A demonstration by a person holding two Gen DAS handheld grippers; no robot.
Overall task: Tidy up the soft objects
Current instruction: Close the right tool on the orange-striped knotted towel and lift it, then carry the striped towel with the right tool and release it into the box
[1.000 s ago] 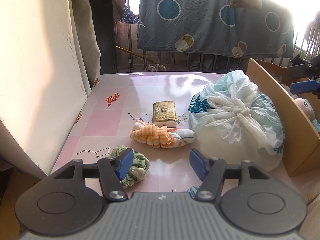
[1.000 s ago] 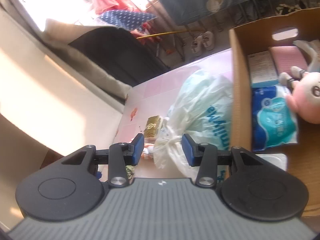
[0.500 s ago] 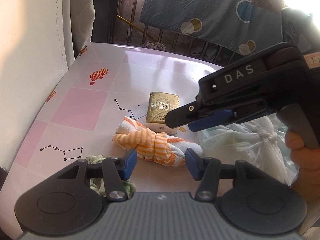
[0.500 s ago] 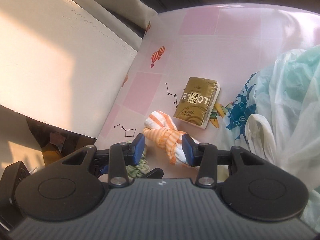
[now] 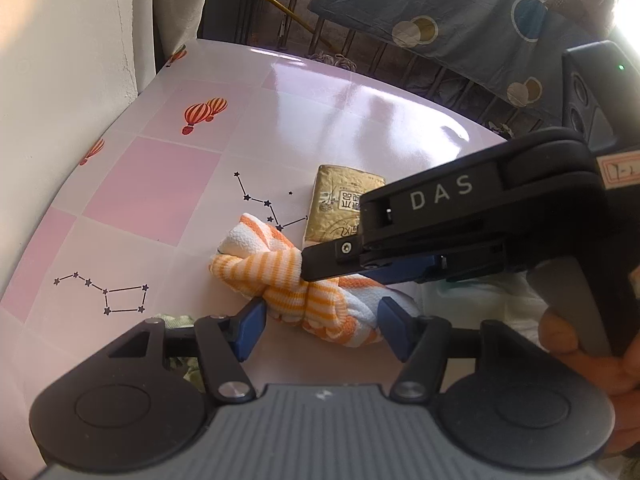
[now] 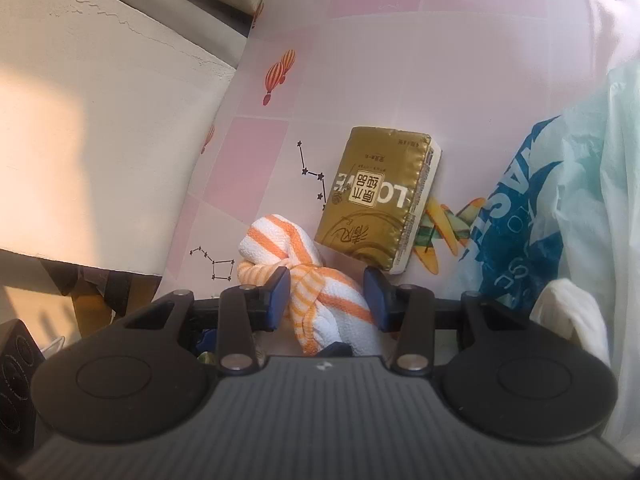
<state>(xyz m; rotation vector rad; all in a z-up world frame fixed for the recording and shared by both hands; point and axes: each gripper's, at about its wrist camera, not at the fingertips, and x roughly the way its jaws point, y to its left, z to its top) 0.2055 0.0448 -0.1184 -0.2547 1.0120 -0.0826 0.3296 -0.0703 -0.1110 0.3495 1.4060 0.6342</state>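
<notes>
Pink-tiled surface (image 5: 152, 200) with balloon and star prints, beside a pale wall; the landmark is the towel (image 5: 280, 280), a knotted orange-striped bundle lying on it. Left tool (image 5: 320, 330) is released, its jaws having just widened, and straddles the near end of the towel with no pad contact visible. Right tool (image 6: 326, 292) is also released; its jaws straddle the knot, gaps showing on both sides. Gold pack (image 6: 376, 200) lies just behind the towel; bag (image 6: 560, 220) lies to its right.

Risks: both tools crowd one bundle, so a closing move may clash the fingers; a grip on a loose fold only may let the knot unwind or slip; a sweep may knock the pack.

Views: left view shows the right tool from the side, a hand (image 5: 580, 352) on its handle and a green cloth (image 5: 176, 322) near the towel; right view shows the whole pack and the bag print.
</notes>
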